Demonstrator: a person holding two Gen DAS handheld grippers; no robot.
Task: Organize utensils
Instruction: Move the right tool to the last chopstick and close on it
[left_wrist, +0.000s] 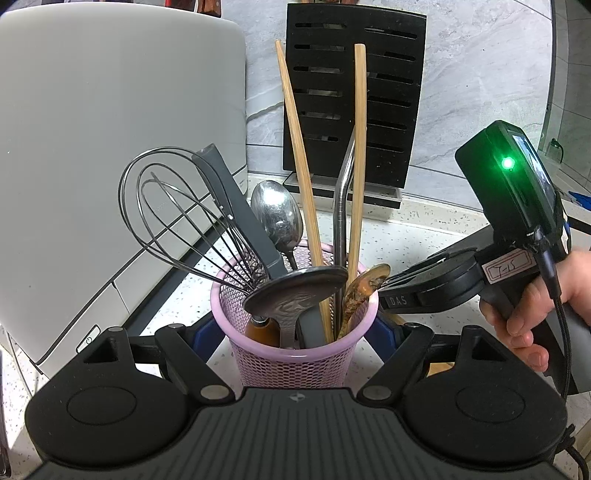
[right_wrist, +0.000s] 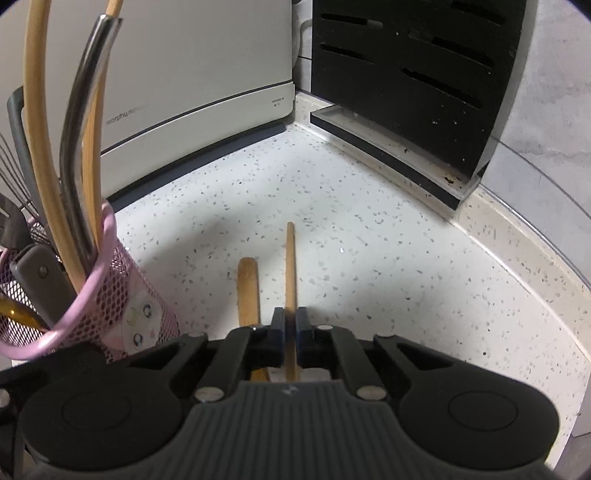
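Speckled white stone forms the bench (right_wrist: 369, 266), bounded by grey marbled wall tiles. A white appliance (left_wrist: 110, 147) fills the upper left of the left wrist view; a black slotted knife block (left_wrist: 354, 99) stands at upper centre against the wall.

Left gripper (left_wrist: 295, 332): jaws spread wide, one finger on each side of the pink mesh utensil holder (left_wrist: 295, 354) at lower centre of the frame. Whether the fingers press on the holder wall cannot be told.

Holder contents, all standing upright or leaning:
- wire whisk (left_wrist: 177, 221), leaning to the left
- metal spoon (left_wrist: 277, 218), bowl upward
- two bamboo chopsticks (left_wrist: 299, 162), spread apart at the top
- bent metal straw (left_wrist: 341, 206)
- dark ladle (left_wrist: 295, 291), bowl at the rim
- amber spoon (left_wrist: 364, 288), at the right rim

Right gripper (right_wrist: 290, 332): jaws closed on a single wooden chopstick (right_wrist: 290, 266), which projects forward along the fingers above the bench. In the left wrist view this gripper enters from the right, just beside the holder rim, carried by a hand (left_wrist: 535, 314).

A flat wooden stick (right_wrist: 248, 291) lies on the bench just left of the gripped chopstick, near the holder base.
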